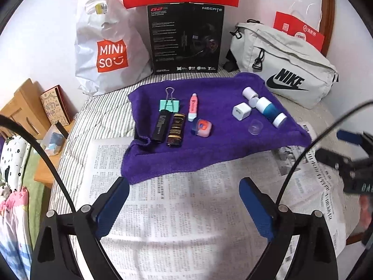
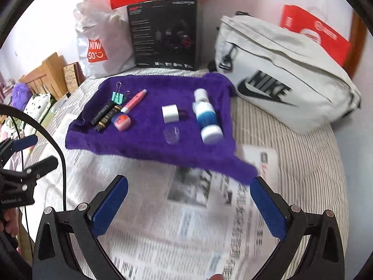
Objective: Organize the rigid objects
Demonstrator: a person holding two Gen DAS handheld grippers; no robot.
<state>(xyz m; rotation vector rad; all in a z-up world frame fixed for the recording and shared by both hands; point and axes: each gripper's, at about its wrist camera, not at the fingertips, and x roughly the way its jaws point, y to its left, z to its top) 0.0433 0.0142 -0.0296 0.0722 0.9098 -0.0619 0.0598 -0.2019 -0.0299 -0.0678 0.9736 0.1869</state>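
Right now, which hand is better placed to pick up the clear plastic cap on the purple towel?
Right, probably. The clear cap lies toward the right tool's side of the purple towel; the left tool faces the lighters. Both are open and empty.

bright even daylight, fisheye-bent edges, right view motion-blurred

On the purple towel (image 1: 209, 144) lie two groups. Left: a mint binder clip (image 1: 169, 104), black lighter (image 1: 160, 127), brown-gold lighter (image 1: 176, 130), pink tube (image 1: 193, 107), pink jar (image 1: 202, 127). Right: a white charger cube (image 1: 241, 111), blue-and-white bottle (image 1: 270, 112), clear cap (image 1: 256, 127), all lying flat.
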